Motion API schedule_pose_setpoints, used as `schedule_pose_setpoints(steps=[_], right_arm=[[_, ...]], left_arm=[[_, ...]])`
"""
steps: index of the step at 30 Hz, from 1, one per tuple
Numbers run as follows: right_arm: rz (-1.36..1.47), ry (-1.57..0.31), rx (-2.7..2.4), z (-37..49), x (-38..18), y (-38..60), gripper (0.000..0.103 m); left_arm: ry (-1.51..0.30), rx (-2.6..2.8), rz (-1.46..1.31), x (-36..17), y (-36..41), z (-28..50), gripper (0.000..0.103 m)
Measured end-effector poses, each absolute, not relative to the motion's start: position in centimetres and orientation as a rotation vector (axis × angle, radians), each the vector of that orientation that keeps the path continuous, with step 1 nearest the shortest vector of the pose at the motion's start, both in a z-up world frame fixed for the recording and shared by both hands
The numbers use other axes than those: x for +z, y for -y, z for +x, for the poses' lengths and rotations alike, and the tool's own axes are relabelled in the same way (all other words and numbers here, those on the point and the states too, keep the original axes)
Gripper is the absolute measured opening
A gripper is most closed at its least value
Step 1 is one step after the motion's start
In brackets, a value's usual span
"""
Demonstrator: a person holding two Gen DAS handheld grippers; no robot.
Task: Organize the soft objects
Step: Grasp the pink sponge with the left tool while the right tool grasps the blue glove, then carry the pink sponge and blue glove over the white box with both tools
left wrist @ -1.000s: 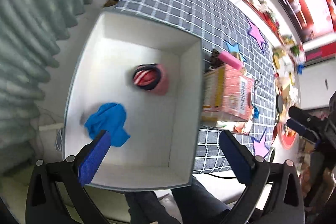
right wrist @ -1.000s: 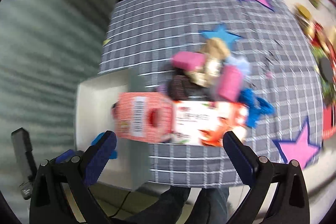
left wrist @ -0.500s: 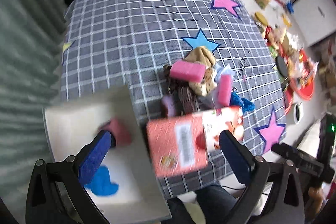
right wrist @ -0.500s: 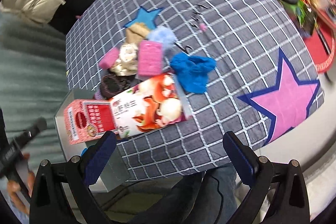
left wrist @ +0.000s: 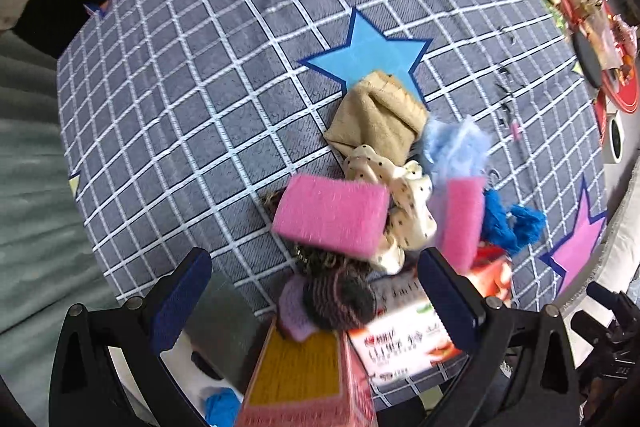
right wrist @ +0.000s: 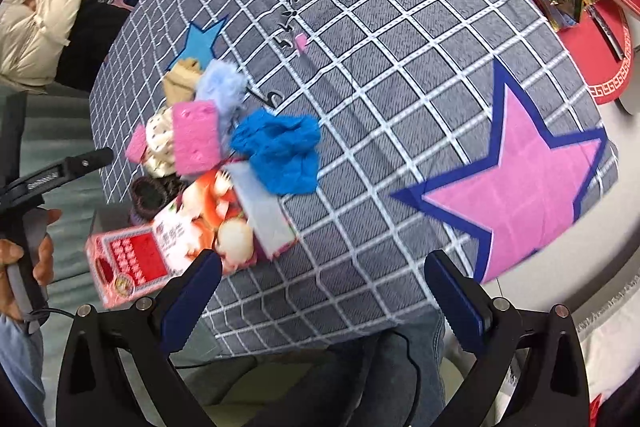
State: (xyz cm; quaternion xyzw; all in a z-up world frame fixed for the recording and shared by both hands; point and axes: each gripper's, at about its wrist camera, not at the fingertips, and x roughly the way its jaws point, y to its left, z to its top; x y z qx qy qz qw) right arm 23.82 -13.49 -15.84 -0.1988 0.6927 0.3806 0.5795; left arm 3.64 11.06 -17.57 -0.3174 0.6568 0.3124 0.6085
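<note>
Beside the carton [left wrist: 404, 331], pink sponge [left wrist: 332, 217] lies lengthwise left-to-right

Bright even light; fisheye warp, blur nr bottom.

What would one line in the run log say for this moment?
left tool: open, empty | right tool: open, empty | soft pile: pink sponge, blue cloth, beige cloth on table beside red carton

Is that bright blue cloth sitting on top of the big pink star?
No, the blue cloth lies on plain checked fabric beside the red carton, well apart from the pink star.
</note>
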Motion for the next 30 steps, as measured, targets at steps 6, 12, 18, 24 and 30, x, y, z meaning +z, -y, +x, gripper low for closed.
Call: schedule_pose_setpoints(steps=[6,12,18,24,30], right_arm=[[-0.5,-1.656,0.922,24.4,-18.9,8.9,0.102],[-0.543,-1.679,0.926,24.4,-22.1,4.9,0.102],[-0.626,-1.71,0.917,23.8,-25.2,3.3,0.101],[-0.639,-1.745,1.015,22.6,-25.6,3.0,0.035],[-0.55,-1.719,1.056,23.3,-23.7,4.1,0.035]], left_arm=[[-1.599,0.723,-0.727,-20.9,-12.4,5.0,0.103],[-1.678,0.712,-0.681,-23.5,-12.6,5.7,0.101],[-1.679,0.674,-0.727,-24.6,-12.4,5.7,0.074],[-1.547,0.744,-0.666,-21.5,-12.4,4.9,0.072],[-1.403,0.801,-0.682,-16.9,-12.6,3.6,0.072]])
